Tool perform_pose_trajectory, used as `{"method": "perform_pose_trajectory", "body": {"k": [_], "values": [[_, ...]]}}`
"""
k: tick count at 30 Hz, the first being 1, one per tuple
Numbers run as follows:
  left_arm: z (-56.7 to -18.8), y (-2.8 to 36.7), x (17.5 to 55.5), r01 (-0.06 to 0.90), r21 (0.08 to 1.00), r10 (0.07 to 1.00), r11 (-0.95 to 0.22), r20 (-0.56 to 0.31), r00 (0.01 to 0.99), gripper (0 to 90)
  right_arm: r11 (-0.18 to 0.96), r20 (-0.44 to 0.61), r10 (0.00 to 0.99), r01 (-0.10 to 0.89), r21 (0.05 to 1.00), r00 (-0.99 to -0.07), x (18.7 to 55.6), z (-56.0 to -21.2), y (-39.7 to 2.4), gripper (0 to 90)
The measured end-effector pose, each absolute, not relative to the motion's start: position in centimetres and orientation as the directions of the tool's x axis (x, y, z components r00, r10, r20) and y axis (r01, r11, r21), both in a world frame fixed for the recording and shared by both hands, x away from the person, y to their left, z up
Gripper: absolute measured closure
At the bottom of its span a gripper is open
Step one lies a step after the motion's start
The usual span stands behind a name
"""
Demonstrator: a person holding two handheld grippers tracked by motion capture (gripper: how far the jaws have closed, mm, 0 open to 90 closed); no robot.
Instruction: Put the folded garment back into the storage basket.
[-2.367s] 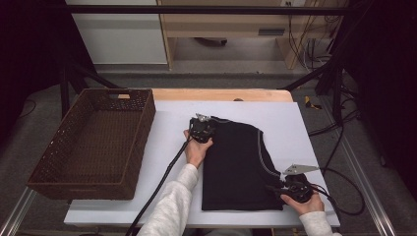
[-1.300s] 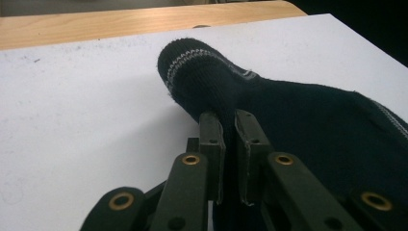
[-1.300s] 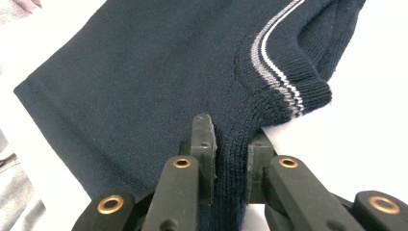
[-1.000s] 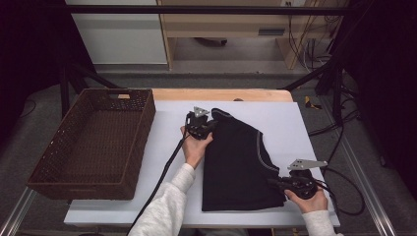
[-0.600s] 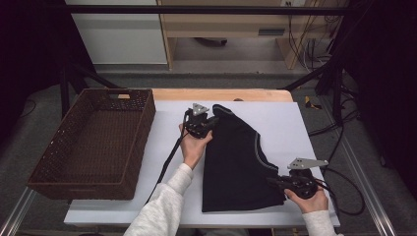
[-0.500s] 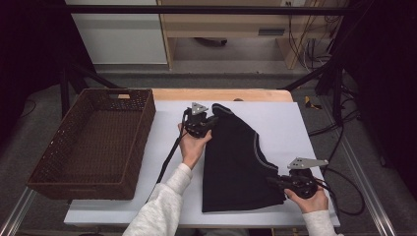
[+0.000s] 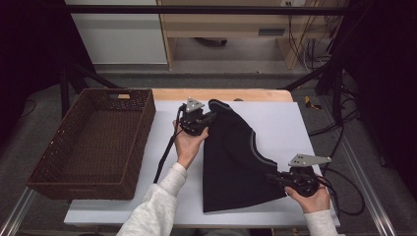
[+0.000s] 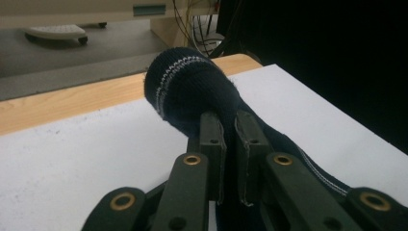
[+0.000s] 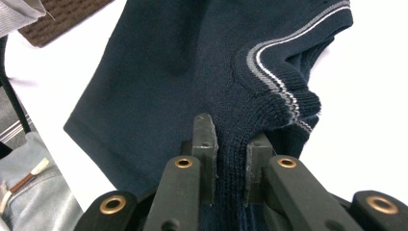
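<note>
Pinching a dark sweater (image 7: 236, 162) on the desk (image 7: 290, 123), my left gripper (image 7: 209, 118) has its fingers (image 8: 214, 144) clamped on the far edge, my right gripper (image 7: 275, 178) clamped on the near edge, beside a basket (image 7: 93, 137).

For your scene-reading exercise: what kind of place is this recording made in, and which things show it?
Probably a lab or workshop recording station: a white work table inside a metal frame, loose cables by the far wall, and a hand-held tool gripping a dark garment.

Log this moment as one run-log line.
left gripper: shut on dark navy knit garment far corner | right gripper: shut on its near edge | brown wicker basket: empty, left
</note>
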State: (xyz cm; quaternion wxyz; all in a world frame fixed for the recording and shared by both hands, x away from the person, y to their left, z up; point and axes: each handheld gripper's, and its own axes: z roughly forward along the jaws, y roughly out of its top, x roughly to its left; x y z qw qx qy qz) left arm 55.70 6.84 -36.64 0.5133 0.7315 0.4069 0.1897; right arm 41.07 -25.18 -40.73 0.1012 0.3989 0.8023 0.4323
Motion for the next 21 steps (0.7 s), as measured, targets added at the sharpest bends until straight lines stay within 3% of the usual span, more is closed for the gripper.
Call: {"method": "perform_pose_trajectory", "body": {"k": [21], "values": [[-31.9, 10.6, 54.3, 0.341, 0.933, 0.806, -0.118, -0.11, 0.581, 83.8, 0.329, 0.131, 0.678, 0.458, 0.826, -0.723, 42.3, -36.8, -22.5, 80.9]]}}
